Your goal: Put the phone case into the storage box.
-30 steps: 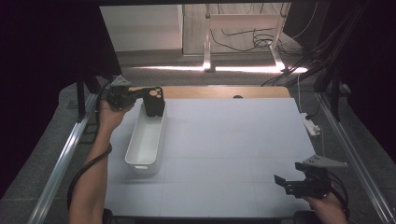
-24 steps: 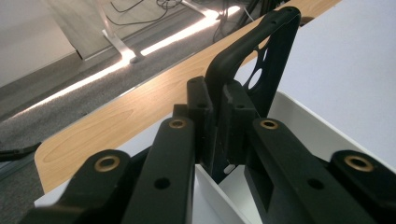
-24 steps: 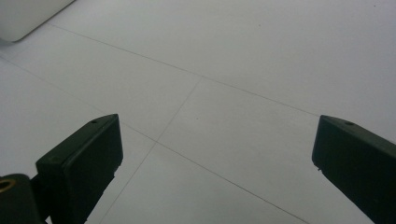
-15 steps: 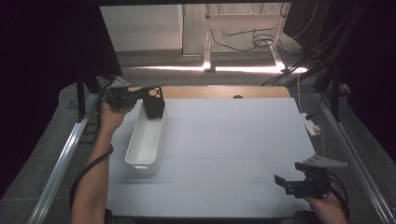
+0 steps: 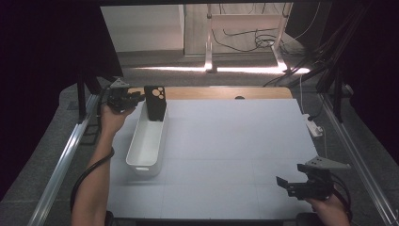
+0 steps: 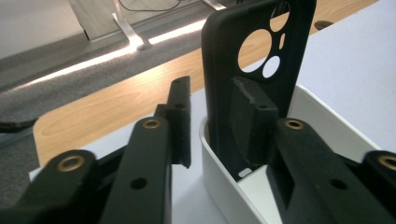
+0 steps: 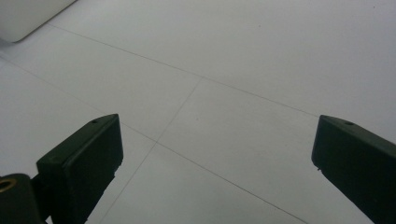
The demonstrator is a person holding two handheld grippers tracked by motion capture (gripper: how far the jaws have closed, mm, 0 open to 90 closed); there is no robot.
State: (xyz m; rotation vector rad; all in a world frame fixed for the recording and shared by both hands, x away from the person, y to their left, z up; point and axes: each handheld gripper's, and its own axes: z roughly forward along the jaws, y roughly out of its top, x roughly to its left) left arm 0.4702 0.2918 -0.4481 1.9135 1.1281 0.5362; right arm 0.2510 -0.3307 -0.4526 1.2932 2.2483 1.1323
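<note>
A black phone case (image 5: 155,101) with round camera holes stands upright in the far end of a long white bin (image 5: 141,167). In the left gripper view the case (image 6: 257,60) rises from the bin (image 6: 224,182) between my jaws. My left gripper (image 5: 141,97) (image 6: 215,93) has just been opening. Its left jaw stands clear of the case, and the right jaw is close against the case's inner side. My right gripper (image 5: 282,182) (image 7: 215,140) hovers wide open over the bare white table top near the front right corner.
The white table top (image 5: 235,141) has a wooden strip (image 5: 221,92) along its far edge. A white power strip (image 5: 313,125) lies past the right edge. Metal rails (image 5: 61,165) run along both sides, and cables lie on the floor behind.
The left gripper's jaws have spread a little around the case, which stays upright in the bin's far end. The right gripper has not moved.
</note>
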